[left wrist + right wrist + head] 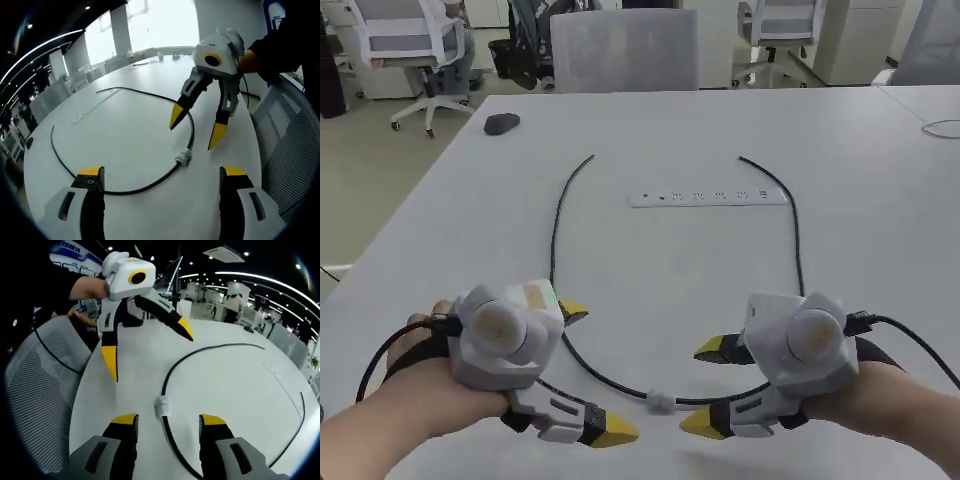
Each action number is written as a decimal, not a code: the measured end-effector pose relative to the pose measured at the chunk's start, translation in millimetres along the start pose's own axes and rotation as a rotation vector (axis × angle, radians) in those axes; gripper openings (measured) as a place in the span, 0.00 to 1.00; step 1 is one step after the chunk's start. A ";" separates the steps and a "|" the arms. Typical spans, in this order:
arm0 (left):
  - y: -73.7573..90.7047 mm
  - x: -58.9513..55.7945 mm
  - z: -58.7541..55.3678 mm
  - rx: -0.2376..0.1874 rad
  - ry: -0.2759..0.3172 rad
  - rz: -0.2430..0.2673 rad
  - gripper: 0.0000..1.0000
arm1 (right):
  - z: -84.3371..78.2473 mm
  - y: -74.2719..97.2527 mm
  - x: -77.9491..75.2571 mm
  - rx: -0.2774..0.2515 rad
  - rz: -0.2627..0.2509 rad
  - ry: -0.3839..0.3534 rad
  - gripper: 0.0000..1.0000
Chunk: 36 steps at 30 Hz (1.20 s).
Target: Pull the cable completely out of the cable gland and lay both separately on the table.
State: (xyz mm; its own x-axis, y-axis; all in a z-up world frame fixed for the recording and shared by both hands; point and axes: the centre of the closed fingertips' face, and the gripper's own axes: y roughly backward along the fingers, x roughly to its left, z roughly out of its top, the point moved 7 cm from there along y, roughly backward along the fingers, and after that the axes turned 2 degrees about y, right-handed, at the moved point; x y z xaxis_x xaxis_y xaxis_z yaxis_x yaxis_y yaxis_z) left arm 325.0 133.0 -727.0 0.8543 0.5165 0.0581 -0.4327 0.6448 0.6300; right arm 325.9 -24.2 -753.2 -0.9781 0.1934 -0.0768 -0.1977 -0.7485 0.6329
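white table | power strip far centre | dark mouse far left | grey office chair beyond far edge

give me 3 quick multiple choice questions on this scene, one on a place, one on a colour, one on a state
1. Where is the cable gland?
A. at a far end of the cable
B. on the cable's near bend, between the two grippers
C. lying apart from the cable

2. What colour is the cable?
A. white
B. black
C. red

3. How do the grippers stand?
A. left shut on the cable
B. both shut
C. both open, holding nothing

Answers:
1. B, the head view shows it between the left gripper and the right gripper.
2. B, it is a black loop on the white table.
3. C, each gripper's fingers stand apart, touching nothing.
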 end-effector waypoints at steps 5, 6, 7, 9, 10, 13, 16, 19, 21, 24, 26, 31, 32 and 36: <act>-2.8 -3.0 -2.3 -0.045 0.061 -0.028 0.92 | -0.7 -10.3 0.4 -0.008 0.006 -0.001 0.35; -3.3 -3.5 -2.5 -0.045 0.062 -0.028 0.91 | -1.7 -13.1 0.7 -0.009 0.007 0.001 0.33; -3.9 -4.1 -2.5 -0.048 0.061 -0.029 0.90 | -2.9 -15.2 0.7 -0.007 0.010 0.001 0.32; -5.7 -4.6 -2.9 -0.044 0.069 -0.030 0.90 | -7.0 -19.9 0.8 -0.002 0.019 -0.015 0.31; -6.7 -4.5 -3.4 -0.034 0.085 -0.033 0.92 | -8.3 -21.9 1.2 0.003 0.022 -0.030 0.30; -5.8 -5.7 -1.0 -0.054 0.087 -0.048 0.90 | -7.4 -24.0 2.1 -0.012 0.022 -0.026 0.28; -6.9 -4.6 -1.7 -0.052 0.090 -0.051 0.90 | -6.6 -26.9 3.7 -0.020 0.033 -0.011 0.24; -8.0 -5.8 -3.6 -0.043 0.102 -0.061 0.88 | -5.2 -28.7 3.5 -0.026 0.028 -0.009 0.21; -9.1 -7.0 -4.9 -0.038 0.100 -0.066 0.88 | -6.0 -29.8 4.4 -0.021 0.037 -0.016 0.16; -11.1 -10.7 -6.7 -0.029 0.085 -0.080 0.89 | -5.1 -30.5 4.9 -0.028 0.031 0.003 0.15; -11.8 -11.3 -7.8 -0.020 0.081 -0.086 0.89 | -5.5 -30.8 5.1 -0.029 0.038 0.009 0.13; -12.4 -14.6 -4.6 -0.041 0.087 -0.108 0.90 | -7.5 -32.4 3.9 -0.032 0.035 -0.001 0.09; -11.9 -14.2 -3.5 -0.047 0.094 -0.109 0.90 | -7.8 -32.3 3.9 -0.033 0.033 -0.008 0.09; -10.7 -12.7 -0.1 -0.062 0.112 -0.114 0.87 | -8.3 -28.6 5.7 -0.031 0.034 -0.023 0.08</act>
State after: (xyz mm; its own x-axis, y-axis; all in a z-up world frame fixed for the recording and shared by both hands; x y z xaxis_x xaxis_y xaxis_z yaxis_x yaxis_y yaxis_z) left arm 318.7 119.6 -734.6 0.8631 0.4952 -0.0993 -0.3550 0.7346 0.5782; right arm 325.4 -7.0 -778.1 -0.9827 0.1815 -0.0381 -0.1667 -0.7744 0.6103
